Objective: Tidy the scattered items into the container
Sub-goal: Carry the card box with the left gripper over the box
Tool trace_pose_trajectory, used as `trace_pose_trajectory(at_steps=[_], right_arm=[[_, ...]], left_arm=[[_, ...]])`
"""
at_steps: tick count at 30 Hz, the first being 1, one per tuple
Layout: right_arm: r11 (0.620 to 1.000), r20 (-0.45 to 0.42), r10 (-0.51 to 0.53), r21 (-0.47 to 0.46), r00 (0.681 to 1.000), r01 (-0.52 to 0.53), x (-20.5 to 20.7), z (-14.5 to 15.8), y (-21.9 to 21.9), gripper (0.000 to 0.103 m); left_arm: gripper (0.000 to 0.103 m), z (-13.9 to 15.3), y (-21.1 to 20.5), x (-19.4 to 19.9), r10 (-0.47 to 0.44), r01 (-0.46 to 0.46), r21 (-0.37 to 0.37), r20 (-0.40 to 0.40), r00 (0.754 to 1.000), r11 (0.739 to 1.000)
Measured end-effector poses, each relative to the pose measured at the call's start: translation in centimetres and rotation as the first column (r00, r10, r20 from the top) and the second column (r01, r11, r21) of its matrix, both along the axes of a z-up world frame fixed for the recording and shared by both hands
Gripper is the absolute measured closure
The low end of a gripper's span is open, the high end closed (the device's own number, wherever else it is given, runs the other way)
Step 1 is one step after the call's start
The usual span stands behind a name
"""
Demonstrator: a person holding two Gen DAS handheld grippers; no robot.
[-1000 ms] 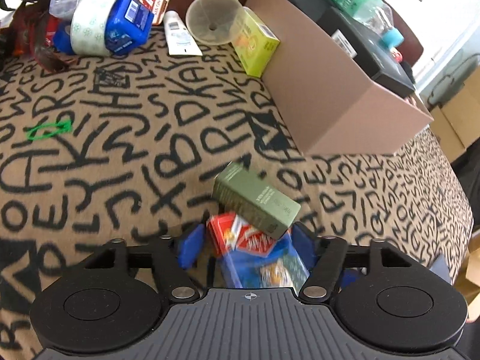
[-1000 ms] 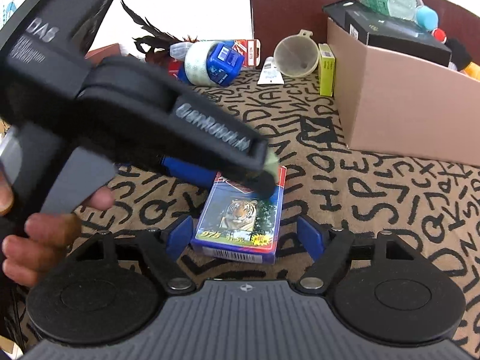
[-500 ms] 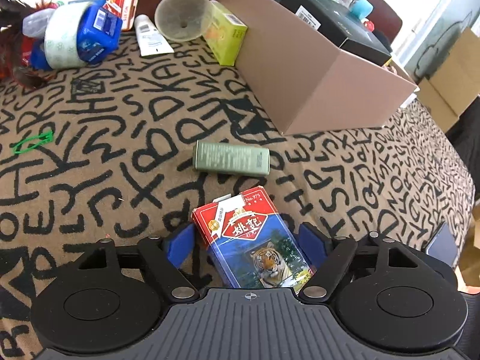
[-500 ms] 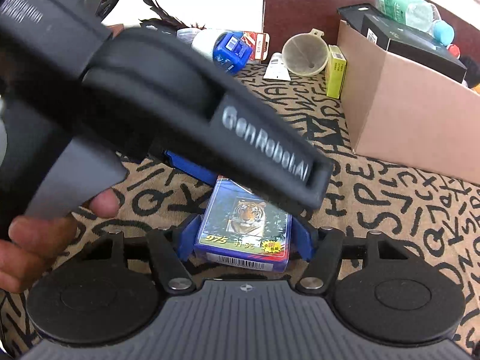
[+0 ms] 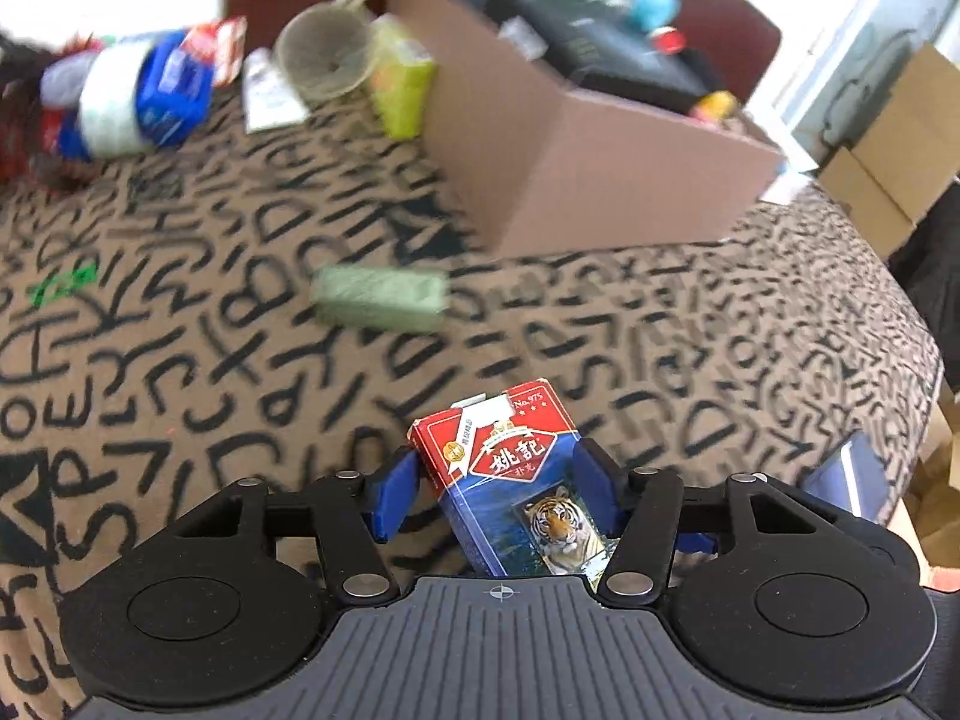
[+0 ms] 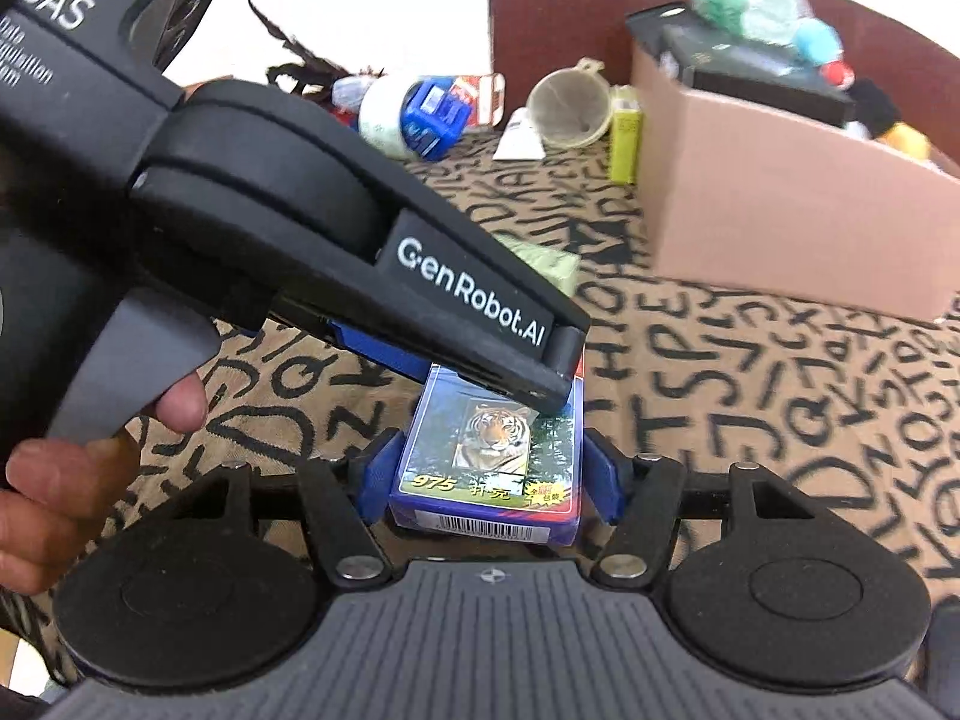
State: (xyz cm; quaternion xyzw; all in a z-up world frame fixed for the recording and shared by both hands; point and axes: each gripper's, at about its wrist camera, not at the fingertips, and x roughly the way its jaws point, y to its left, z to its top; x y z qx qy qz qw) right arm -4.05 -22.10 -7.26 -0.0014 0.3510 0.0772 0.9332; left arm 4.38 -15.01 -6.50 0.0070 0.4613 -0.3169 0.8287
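- Left view: card pack (image 5: 515,480) between the left gripper's (image 5: 495,480) blue fingers (image 5: 393,492), red top end pointing far; right finger against the pack, left finger seemingly touching its corner — gripping the pack, so far as visible.
- Right view only: same pack (image 6: 489,468) seen from its barcode end, clamped by both blue fingers (image 6: 375,480) of the right gripper (image 6: 489,480); left gripper's black body (image 6: 336,240) slanting across from upper left, its tip over the pack's far end, hand (image 6: 78,480) on its grip at left.
- Left view only: a bit of the right gripper's blue finger at the right edge; more cardboard beyond the counter's far right.
- Pack over the lettered counter (image 5: 180,312), near of the box (image 5: 576,168); whether resting or lifted, unclear.
- Green carton (image 5: 381,300) lying between pack and box, blurred; in the right view mostly hidden behind the left gripper.
- Far left: tape roll (image 5: 111,105), funnel (image 5: 324,60), yellow-green carton (image 5: 402,90) just beside the box's left wall.
- Box already holding black cases and a bottle (image 6: 756,6).
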Motion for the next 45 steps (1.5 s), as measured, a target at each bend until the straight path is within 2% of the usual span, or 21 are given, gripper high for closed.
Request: trace_pose_trajectory(at_steps=[5, 11, 15, 21, 27, 31, 35, 40, 45], right_arm=[[0.999, 0.083, -0.050, 0.000, 0.995, 0.050, -1.9, 3.0, -2.9, 0.035], [0.994, 0.211, -0.094, -0.034, 0.973, 0.104, -2.8, 7.4, -7.6, 0.035], [0.991, 0.284, -0.112, -0.036, 0.952, 0.127, -1.7, 10.1, -11.1, 0.035], [0.989, 0.368, -0.118, -0.036, 0.922, 0.141, 2.4, 13.7, -16.2, 0.035], [0.995, 0.355, -0.076, -0.037, 0.932, 0.095, 7.5, 15.2, -21.2, 0.035], [0.998, 0.329, -0.047, -0.023, 0.943, 0.057, 11.0, 14.2, -23.6, 0.035], [0.999, 0.296, -0.043, 0.029, 0.954, 0.036, 13.7, 12.8, -25.2, 0.035], [0.994, 0.254, -0.046, 0.109, 0.966, 0.018, 15.5, 11.8, -27.0, 0.035], [0.985, 0.202, -0.077, 0.169, 0.976, 0.043, 16.3, 11.0, -28.7, 0.038]], left_arm=[[0.036, 4.4, -3.8, -1.0, -0.050, 0.052, -0.024, 0.085, 0.995, 0.998], [0.036, 9.7, -9.6, -0.9, -0.079, 0.092, -0.059, 0.196, 0.977, 0.994], [0.035, 13.1, -13.9, 0.2, -0.089, 0.108, -0.061, 0.264, 0.961, 0.992], [0.034, 17.1, -19.6, 5.1, -0.072, 0.104, -0.097, 0.288, 0.955, 0.990], [0.033, 17.0, -23.8, 10.9, -0.044, 0.073, -0.105, 0.253, 0.966, 0.992], [0.033, 15.5, -25.2, 13.8, -0.043, 0.065, -0.087, 0.230, 0.972, 0.994], [0.033, 14.1, -25.9, 16.1, -0.038, 0.052, -0.069, 0.198, 0.979, 0.996], [0.032, 13.4, -26.3, 17.6, -0.046, 0.058, -0.062, 0.183, 0.982, 0.996], [0.031, 13.9, -26.5, 16.9, -0.072, 0.087, -0.061, 0.226, 0.972, 0.994]])
